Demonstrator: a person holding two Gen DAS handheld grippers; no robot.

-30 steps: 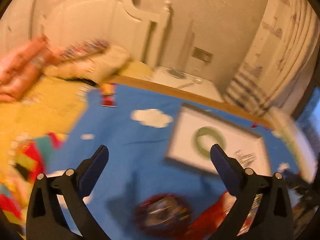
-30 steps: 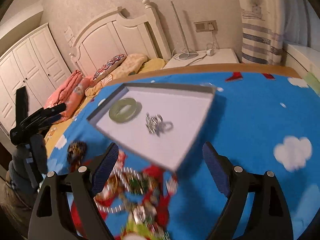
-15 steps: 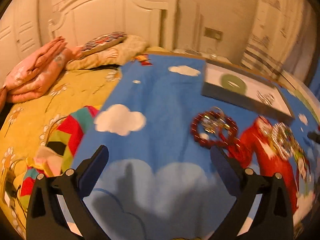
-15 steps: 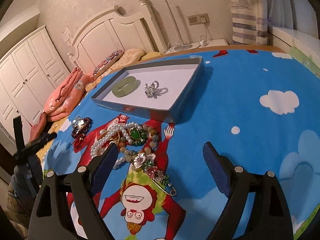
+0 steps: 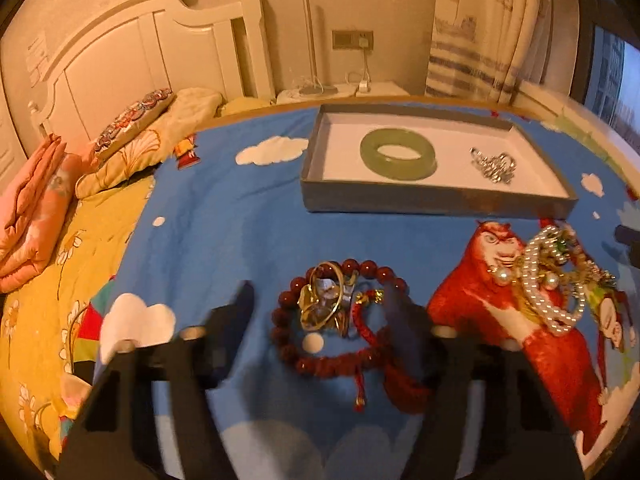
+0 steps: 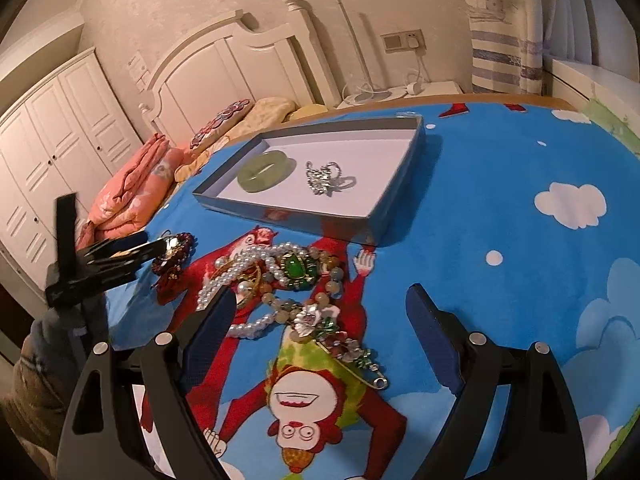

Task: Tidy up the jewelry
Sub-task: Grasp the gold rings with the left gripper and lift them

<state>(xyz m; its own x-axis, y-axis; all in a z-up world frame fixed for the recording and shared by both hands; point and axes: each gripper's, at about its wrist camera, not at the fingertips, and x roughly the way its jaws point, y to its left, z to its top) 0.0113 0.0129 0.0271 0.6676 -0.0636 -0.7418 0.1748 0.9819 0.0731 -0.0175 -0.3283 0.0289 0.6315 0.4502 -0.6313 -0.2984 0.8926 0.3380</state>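
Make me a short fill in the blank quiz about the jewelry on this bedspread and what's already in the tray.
1. The tray already holds a silver piece and a ____ bangle.
2. The left hand-held gripper is over the ____ bead bracelet.
3. The pearl strands lie ____ the tray.
4. Both hand-held grippers, including the right, hold ____.

Missing words: green; red; outside; nothing
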